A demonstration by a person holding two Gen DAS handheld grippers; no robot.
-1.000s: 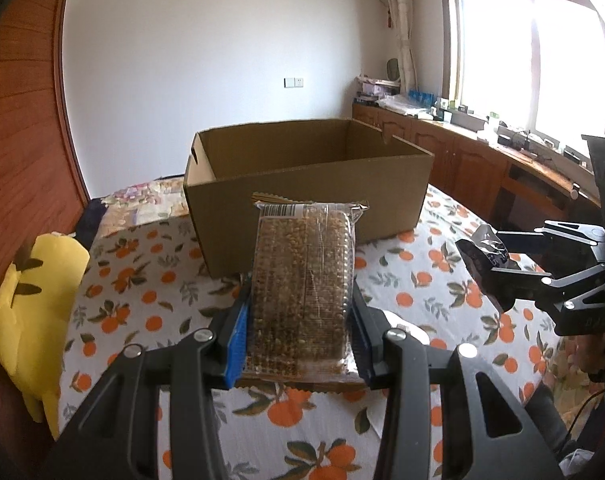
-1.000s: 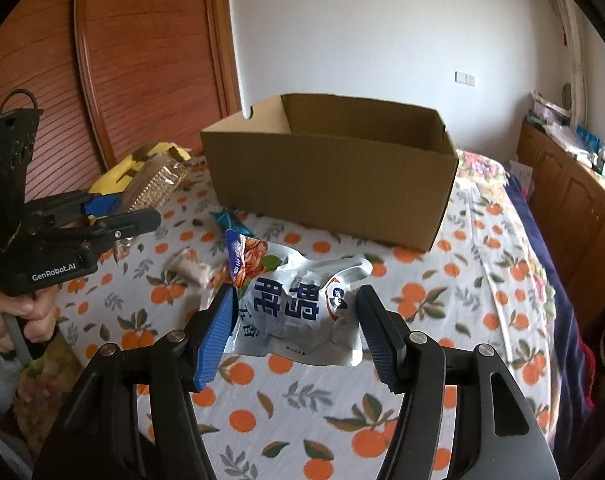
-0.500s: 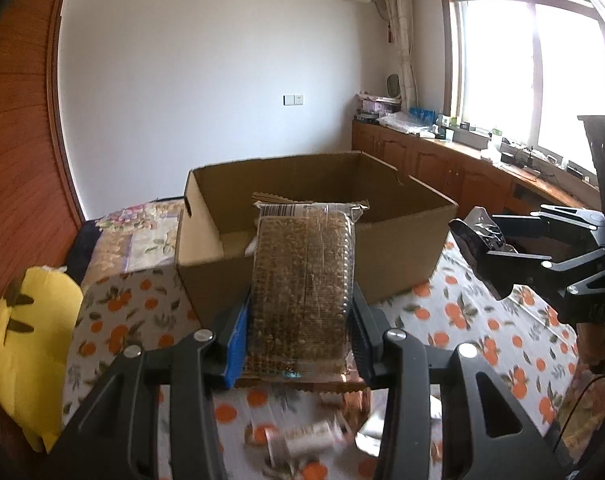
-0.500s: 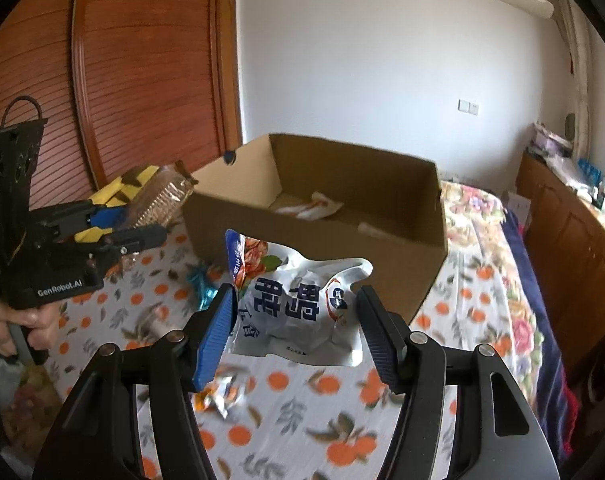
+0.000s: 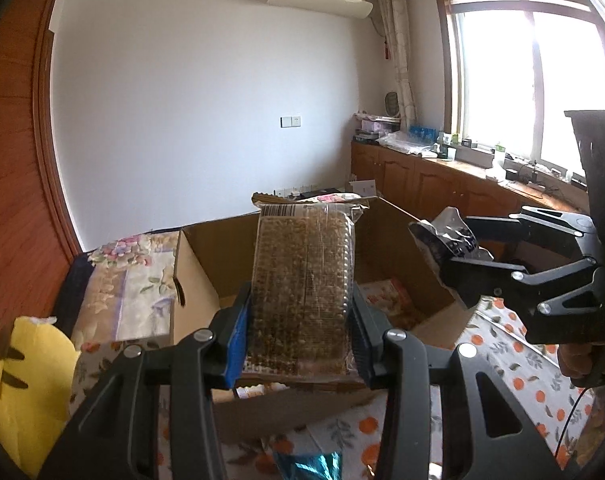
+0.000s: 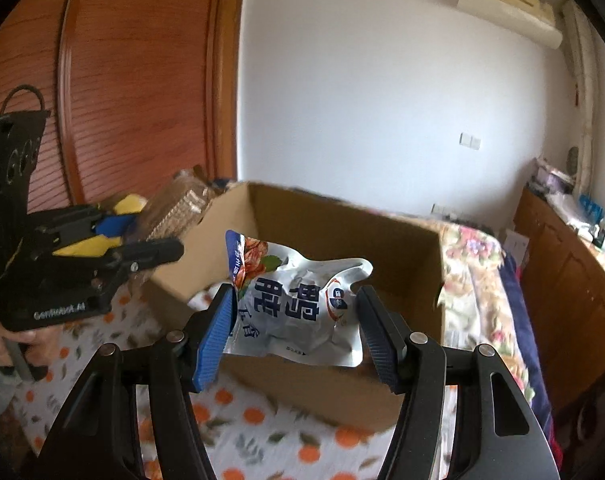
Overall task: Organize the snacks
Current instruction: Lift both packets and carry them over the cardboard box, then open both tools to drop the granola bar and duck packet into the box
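The left tool [image 5: 300, 336] pinches a clear tray of brown snacks [image 5: 302, 284] upright above the open cardboard box [image 5: 198, 264]. The right tool [image 6: 296, 330] pinches a crumpled white-and-blue snack bag [image 6: 298, 304] over the same box, which sits on the orange-patterned surface [image 6: 254, 436].

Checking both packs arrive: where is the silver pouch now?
In the right wrist view the silver pouch sits centre, clamped in the right tongs over the box.

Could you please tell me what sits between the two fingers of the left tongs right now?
A clear-wrapped brown snack tray stands gripped between the left tongs, over the cardboard box; the left wrist view shows it.
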